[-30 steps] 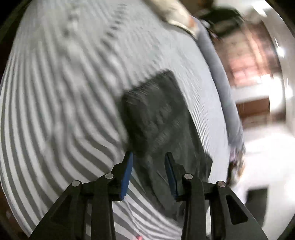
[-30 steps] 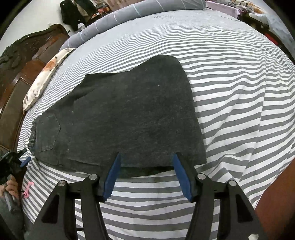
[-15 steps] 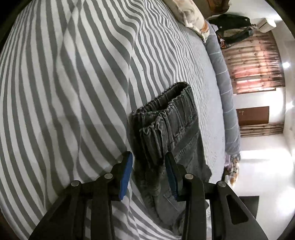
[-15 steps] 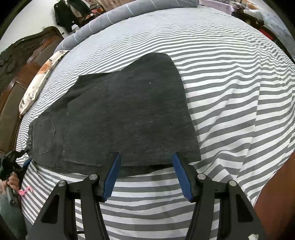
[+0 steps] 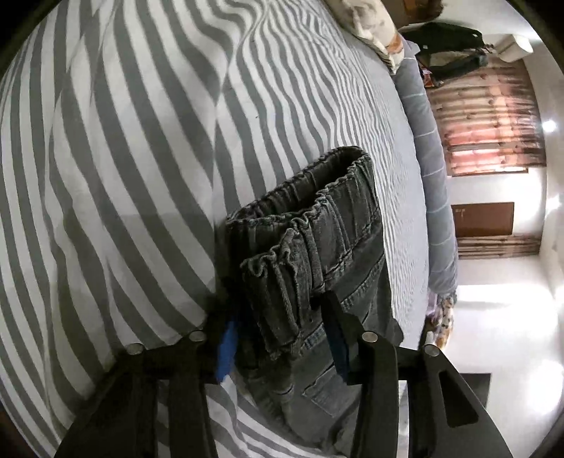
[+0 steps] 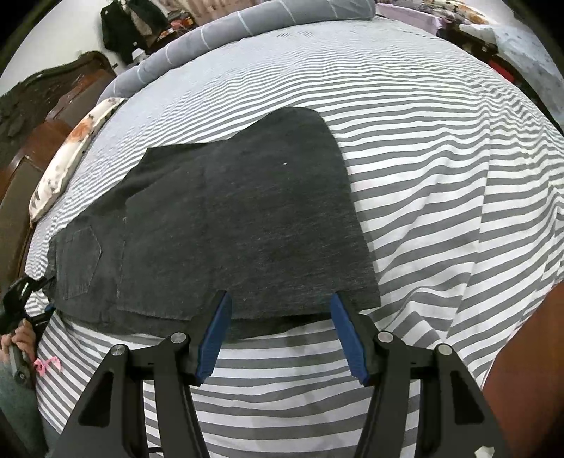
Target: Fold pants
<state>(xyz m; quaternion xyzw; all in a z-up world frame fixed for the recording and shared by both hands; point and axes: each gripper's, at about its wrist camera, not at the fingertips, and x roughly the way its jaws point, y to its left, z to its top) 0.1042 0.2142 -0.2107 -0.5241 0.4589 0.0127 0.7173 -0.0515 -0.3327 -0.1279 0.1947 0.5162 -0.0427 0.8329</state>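
Observation:
Dark grey jeans (image 6: 239, 225) lie folded lengthwise on the striped bed sheet (image 6: 440, 176), back pocket (image 6: 79, 260) at the left. My right gripper (image 6: 278, 327) stands open at the near edge of the leg end, its blue pads on either side of the hem without pressing on it. In the left wrist view the gathered elastic waistband (image 5: 317, 225) reaches in between the fingers of my left gripper (image 5: 278, 338). Its jaws straddle the bunched denim and I see no squeeze on it. The left gripper (image 6: 21, 299) also shows at the far left of the right wrist view, held by a hand (image 6: 14, 338).
A floral pillow (image 6: 67, 158) and a dark wooden headboard (image 6: 42, 116) lie at the left, and a long grey bolster (image 6: 229, 31) runs along the far side. A person's arm (image 6: 528, 370) fills the lower right corner. Striped sheet (image 5: 123, 176) spreads left of the waistband.
My left gripper has moved forward and down onto the waistband, which now sits between its fingers. The right gripper has kept its place at the hem.

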